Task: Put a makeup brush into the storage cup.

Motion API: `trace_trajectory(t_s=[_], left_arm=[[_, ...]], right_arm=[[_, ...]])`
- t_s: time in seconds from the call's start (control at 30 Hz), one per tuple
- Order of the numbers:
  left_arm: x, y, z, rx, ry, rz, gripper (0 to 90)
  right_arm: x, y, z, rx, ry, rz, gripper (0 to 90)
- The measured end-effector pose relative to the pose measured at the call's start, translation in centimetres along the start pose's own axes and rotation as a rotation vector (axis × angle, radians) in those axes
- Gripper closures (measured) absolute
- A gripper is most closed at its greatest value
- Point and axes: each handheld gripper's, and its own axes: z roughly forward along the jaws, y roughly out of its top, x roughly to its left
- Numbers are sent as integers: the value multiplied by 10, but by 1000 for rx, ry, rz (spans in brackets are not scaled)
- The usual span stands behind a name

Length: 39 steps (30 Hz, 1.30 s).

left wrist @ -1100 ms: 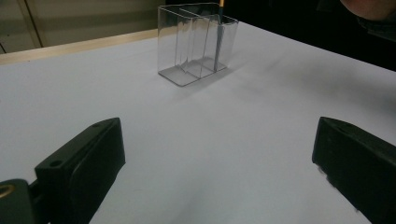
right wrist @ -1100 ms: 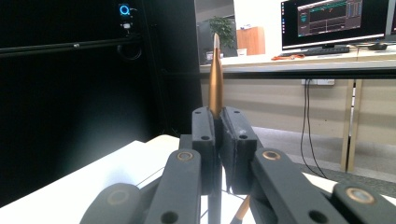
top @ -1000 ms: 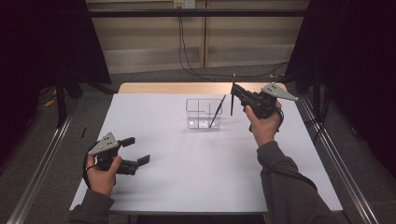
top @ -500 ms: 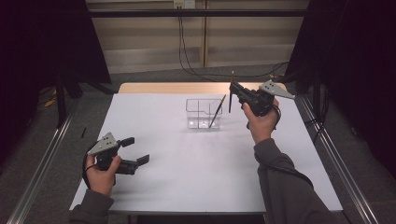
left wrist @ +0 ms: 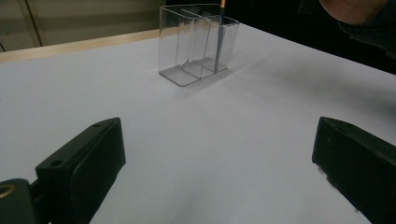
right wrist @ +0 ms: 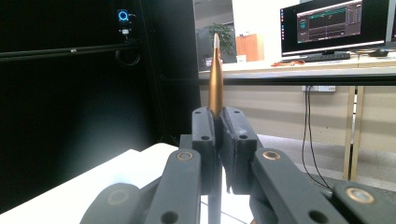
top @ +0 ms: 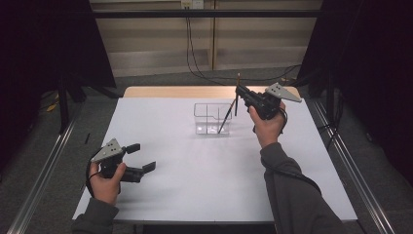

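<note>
Compared with the earlier high view, the right gripper (top: pixel 239 93) has shifted slightly toward the far edge of the table (top: pixel 195 190); the left gripper (top: pixel 141 157) has not moved.

Right gripper: jaws clamped on one pen (right wrist: pixel 215 74), held upright. Its gold barrel rises above the jaw tips in the right gripper view; its dark lower end hangs below them, just beside the far right corner of the clear organizer (top: pixel 207 113).

Left gripper: jaws spread wide, nothing between them, low over the near left part of the table. The organizer stands well ahead of this gripper.

Count: one organizer with three compartments; two pens, one held, one second pen (top: pixel 225 118) leaning in the organizer's right end.
</note>
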Motion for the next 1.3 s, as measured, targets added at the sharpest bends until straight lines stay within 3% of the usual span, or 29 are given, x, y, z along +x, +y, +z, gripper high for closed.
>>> trace_trajectory(t_s=[0.67,0.73,0.87,0.93,1.3], left_arm=[[0,0,-1,-3,0,-4,24],[0,0,-2,6,21,0,24],[0,0,-2,-3,1,-2,24],[-1,0,-2,5,21,0,24],[-1,0,-2,9,22,9,24]], right_arm=[[-3,-2,12,-17,-1,-2,842],[-4,-3,13,-19,0,-2,842],[-3,-5,16,-16,-1,-4,842],[-3,-5,17,-16,-1,-4,842],[-2,-11,21,-12,5,-7,842]])
